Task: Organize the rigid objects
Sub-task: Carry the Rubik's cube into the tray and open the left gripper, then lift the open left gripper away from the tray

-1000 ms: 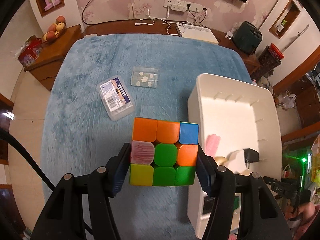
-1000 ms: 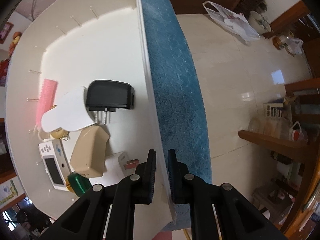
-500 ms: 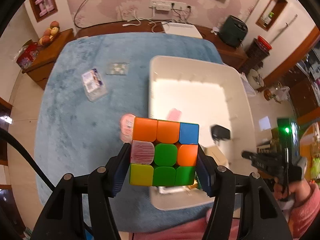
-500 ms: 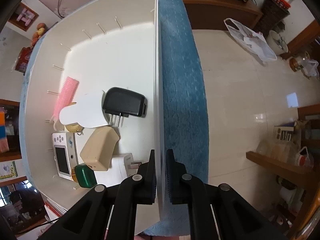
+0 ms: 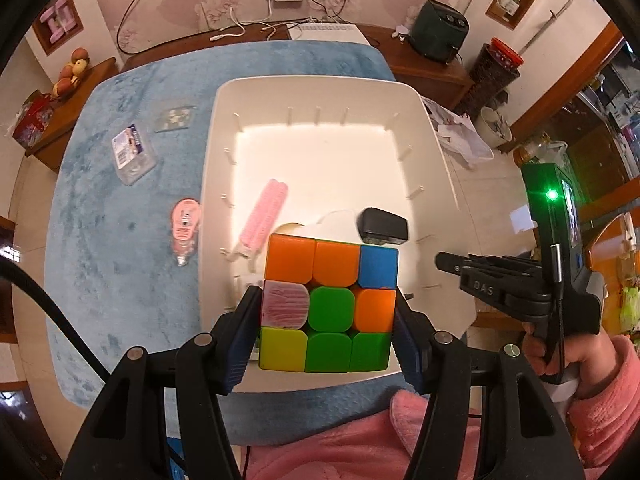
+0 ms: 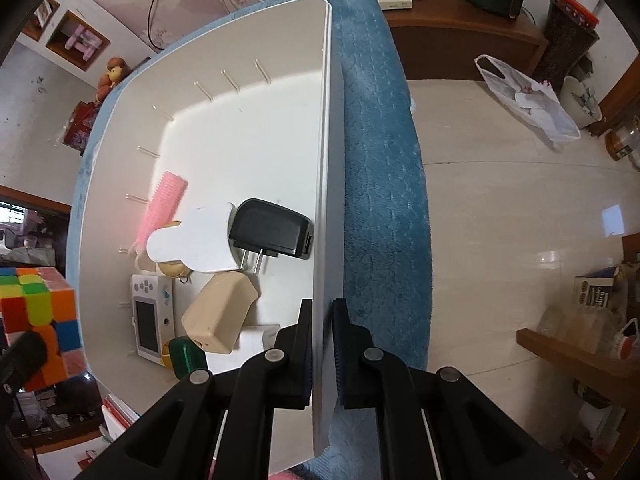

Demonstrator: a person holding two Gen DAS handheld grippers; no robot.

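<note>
Left gripper (image 5: 326, 320) is clamping the stiff, light, smooth-faced puzzle cube (image 5: 328, 306) by opposite flat sides over the white bin (image 5: 320, 88) at 6 o'clock, while the right gripper (image 6: 322, 344) is pinching the bin's rigid wall.

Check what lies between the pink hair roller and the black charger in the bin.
A flat white plastic piece lies between the pink hair roller and the black charger, overlapping the charger's near edge. The right wrist view shows it best.

A scrambled puzzle cube (image 5: 328, 306), showing orange, green, blue and yellow tiles, is held level above the near end of a white bin (image 5: 320, 92). Inside, a pink comb (image 5: 264, 214) is seen at 11 o'clock from the cube.
</note>
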